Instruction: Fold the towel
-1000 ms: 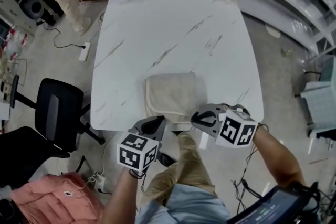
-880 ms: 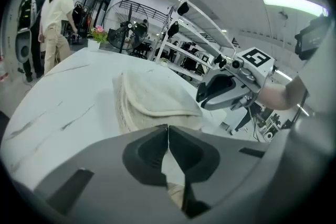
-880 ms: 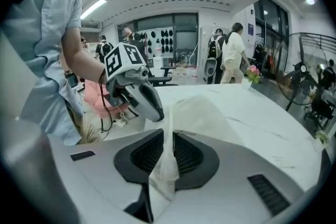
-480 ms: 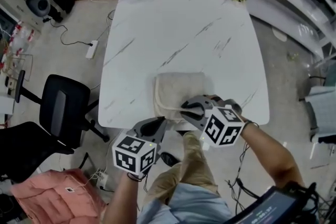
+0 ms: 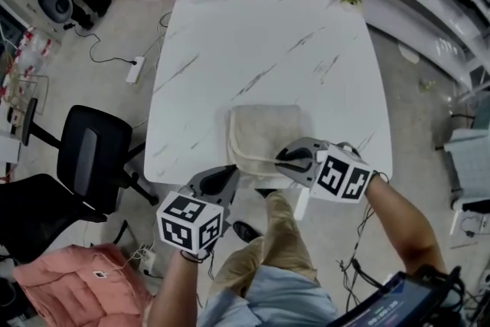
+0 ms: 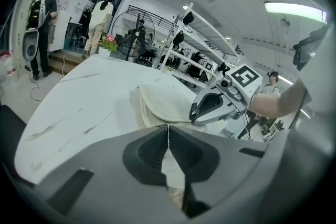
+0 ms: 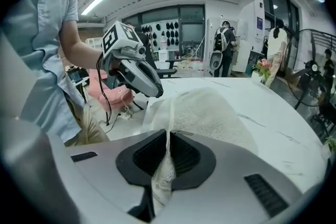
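**A:** Where does the fold stand?

**B:** The cream terry towel (image 5: pixel 268 135) lies doubled over at the near edge of the white, grey-veined table (image 5: pixel 253 34), a little right of centre. The right gripper (image 5: pixel 285 158) has just been closing its jaws on the towel's near right hem, and the cloth sits pinched flat between the pads. The left gripper (image 5: pixel 227 175) hangs off the near edge, just left of the towel, with its jaws together on nothing.

**A:** So how should the lift go?

**B:** I judge one corner is too little, because the free side would sag and twist. I would open the left jaws and take the near left corner. Then raise both corners level and carry them to the far hem, laying edge on edge.

**A:** Is there room for that?

**B:** Plenty. The far half of the table is bare. The risk is at the near side: the hem lies right at the table's lip, so a pull towards the body could drag the towel off. The black office chair (image 5: pixel 92 157) on the left and the grey shelving (image 5: pixel 429 4) on the right both stand well apart.
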Action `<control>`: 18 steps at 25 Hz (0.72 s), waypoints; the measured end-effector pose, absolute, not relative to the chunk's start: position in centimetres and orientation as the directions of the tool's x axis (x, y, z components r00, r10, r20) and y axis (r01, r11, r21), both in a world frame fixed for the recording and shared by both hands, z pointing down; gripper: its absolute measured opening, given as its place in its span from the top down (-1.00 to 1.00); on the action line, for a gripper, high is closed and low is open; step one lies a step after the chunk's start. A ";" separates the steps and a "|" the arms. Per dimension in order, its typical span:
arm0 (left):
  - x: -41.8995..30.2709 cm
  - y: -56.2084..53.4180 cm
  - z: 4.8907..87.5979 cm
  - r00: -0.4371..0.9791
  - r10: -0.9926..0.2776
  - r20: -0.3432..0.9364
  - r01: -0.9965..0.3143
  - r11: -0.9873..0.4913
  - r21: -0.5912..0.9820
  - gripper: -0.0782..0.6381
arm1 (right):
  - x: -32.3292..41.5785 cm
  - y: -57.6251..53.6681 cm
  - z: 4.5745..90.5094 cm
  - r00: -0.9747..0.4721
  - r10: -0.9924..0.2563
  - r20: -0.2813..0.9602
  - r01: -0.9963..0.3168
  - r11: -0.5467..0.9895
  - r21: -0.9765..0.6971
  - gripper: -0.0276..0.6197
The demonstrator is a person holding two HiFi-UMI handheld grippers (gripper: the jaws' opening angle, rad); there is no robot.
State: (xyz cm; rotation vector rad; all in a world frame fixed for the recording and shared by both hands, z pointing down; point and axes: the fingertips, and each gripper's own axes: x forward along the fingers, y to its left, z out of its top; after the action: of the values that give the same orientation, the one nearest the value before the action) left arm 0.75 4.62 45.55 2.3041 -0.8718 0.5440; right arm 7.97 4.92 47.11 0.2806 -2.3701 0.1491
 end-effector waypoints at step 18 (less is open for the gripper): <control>0.4 2.3 42.8 0.685 -0.519 0.511 -0.719 -0.591 0.365 0.76 | 6.8 6.3 43.1 -0.759 -0.197 0.621 -0.149 0.980 0.128 0.85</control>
State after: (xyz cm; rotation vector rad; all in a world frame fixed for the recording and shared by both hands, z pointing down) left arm 0.45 2.31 42.82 2.3421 -0.9490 0.4785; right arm 6.82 6.31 43.07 0.2408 -2.4449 -0.0925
